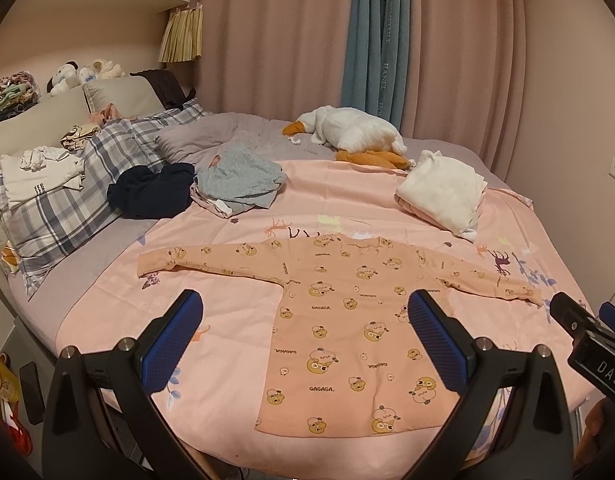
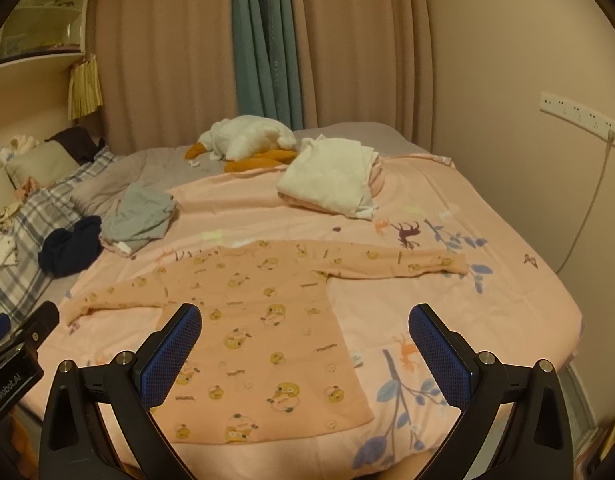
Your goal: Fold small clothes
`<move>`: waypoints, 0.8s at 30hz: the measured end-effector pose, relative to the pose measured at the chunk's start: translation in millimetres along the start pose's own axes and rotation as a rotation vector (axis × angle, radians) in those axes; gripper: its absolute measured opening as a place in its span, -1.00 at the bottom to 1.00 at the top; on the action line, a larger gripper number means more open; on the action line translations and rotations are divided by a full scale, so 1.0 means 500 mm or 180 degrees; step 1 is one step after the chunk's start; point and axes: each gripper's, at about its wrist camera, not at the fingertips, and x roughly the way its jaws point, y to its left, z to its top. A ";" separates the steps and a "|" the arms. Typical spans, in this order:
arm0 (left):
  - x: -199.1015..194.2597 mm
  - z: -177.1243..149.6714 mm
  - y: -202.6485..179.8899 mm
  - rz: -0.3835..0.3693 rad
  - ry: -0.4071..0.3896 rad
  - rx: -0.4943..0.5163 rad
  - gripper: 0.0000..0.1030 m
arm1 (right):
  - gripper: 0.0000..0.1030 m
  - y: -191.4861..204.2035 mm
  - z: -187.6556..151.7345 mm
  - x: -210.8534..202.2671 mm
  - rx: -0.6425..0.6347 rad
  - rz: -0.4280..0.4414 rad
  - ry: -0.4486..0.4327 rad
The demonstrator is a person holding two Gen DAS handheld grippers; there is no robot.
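**Both claws spread above flat shirt**

Peach long-sleeved shirt (image 1: 347, 320) spread flat on the pink bedsheet (image 1: 227, 320), centre of frame, sleeves out to both sides. Left claw (image 1: 305, 334) gaping wide, gripping nothing, above the hem. Right claw (image 2: 305, 334) likewise wide apart, empty. Folded white garment (image 1: 443, 192) at upper right; plush goose (image 1: 347, 130) beyond.

1. Shirt (image 1: 347, 320): near hem corner on the right hidden behind the left gripper's (image 1: 305, 340) finger.
2. Right gripper's (image 2: 305, 344) body: cut off by the left wrist view's right edge.
3. Plaid pillow (image 2: 23, 240): cut off at the left edge.
4. Grey garment (image 1: 239, 178): folds too crumpled to identify.
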 end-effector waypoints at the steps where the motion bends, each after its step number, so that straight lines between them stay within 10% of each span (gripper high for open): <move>1: 0.003 0.000 0.001 -0.0001 0.0009 -0.0001 0.99 | 1.00 0.001 0.000 0.002 -0.0008 0.0000 0.0008; 14: 0.096 -0.001 0.007 -0.0067 0.0204 0.0007 0.99 | 1.00 0.003 0.005 0.063 0.0014 0.0070 0.0112; 24: 0.414 0.035 0.110 -0.0468 0.0621 -0.0297 0.97 | 1.00 -0.223 0.076 0.322 0.0499 0.0110 0.0547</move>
